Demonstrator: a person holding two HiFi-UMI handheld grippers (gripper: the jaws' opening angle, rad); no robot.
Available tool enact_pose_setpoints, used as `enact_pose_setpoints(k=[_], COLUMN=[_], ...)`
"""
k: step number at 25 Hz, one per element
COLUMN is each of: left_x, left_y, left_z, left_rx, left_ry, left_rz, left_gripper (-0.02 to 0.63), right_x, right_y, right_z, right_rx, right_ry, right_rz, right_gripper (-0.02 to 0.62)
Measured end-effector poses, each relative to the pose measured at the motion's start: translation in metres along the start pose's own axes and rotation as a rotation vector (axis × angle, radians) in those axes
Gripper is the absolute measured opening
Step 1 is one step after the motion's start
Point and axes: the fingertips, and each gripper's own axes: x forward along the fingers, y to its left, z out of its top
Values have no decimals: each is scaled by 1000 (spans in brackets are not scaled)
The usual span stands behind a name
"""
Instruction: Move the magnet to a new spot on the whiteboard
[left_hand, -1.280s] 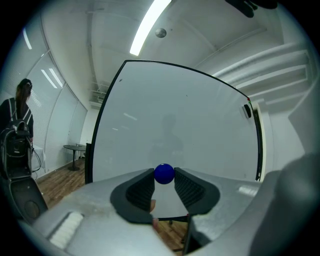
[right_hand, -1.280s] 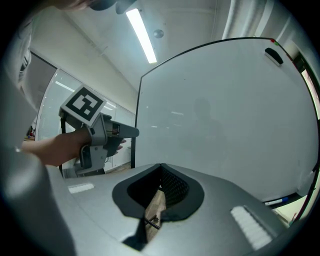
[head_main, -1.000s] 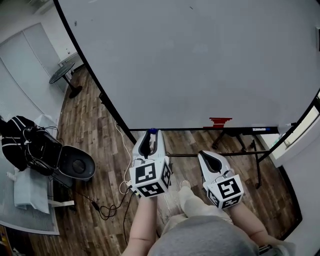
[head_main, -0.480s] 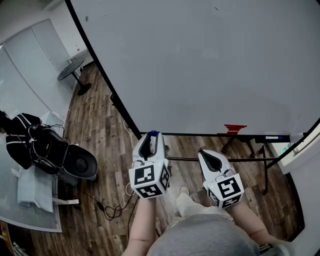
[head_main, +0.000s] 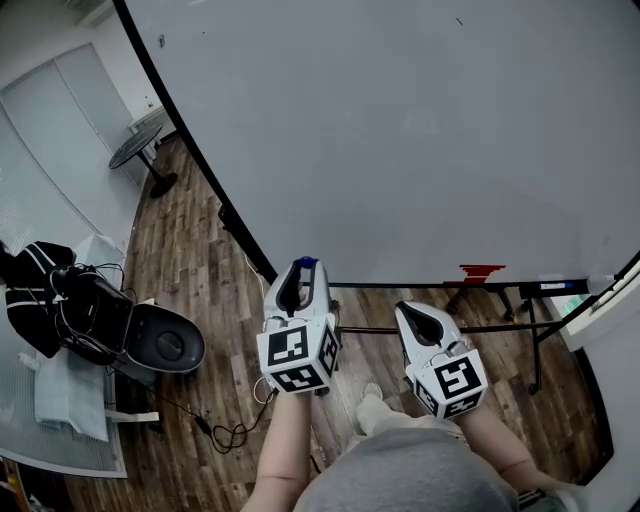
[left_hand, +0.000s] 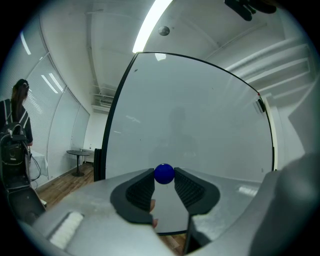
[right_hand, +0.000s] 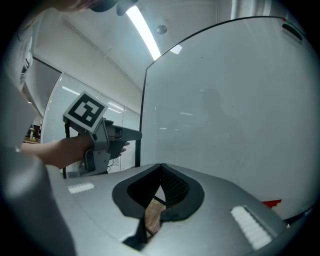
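1. The L gripper (left_hand: 164, 176) points level at the whiteboard (left_hand: 200, 110). Its fingers (left_hand: 136, 189) are clamped on the magnet (left_hand: 164, 173), a small blue ball pinched right at the tips.
2. The magnet hangs in front of the board's lower part, near the bottom-left corner per the head view. I can't tell whether it touches the surface.
3. The R gripper (right_hand: 161, 168) is level too, just beside the L one on its right, w/ its tips a bit further back from the board.
4. The R fingers (right_hand: 176, 186) are clenched tip to tip w/ nothing between them. Only floor planks show through the gap behind the tips.
5. In the right gripper view I see the L gripper from the side, off to the left, w/ the L hand (right_hand: 52, 150) wrapped on its grip.
6. The board surface is blank apart from a few tiny specks, and it has a black frame w/ black stand legs under it.
7. A red item (head_main: 481, 270) lies on the ledge along the board's bottom edge, well to the right of both grippers. It's too small to ID.
8. Below is a wood floor (head_main: 190, 250), and the person's legs show at the bottom of the frame.
9. On the rm's left side a small round table (head_main: 135, 150) stands by the wall. Nearer to me are a black seat (head_main: 165, 342) and a loose cable (head_main: 225, 432) on the floor.
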Motion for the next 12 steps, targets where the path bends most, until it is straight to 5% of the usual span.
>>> enact_pose_setpoints(k=[12], left_x=[58], left_y=[18], left_z=[5], left_rx=[6], left_ry=[-12], left_rz=[-25], left_gripper=[132], right_x=[39], right_y=[-18], right_z=[-14], right_rx=[2], right_ry=[41], right_rz=[-15], right_gripper=[0])
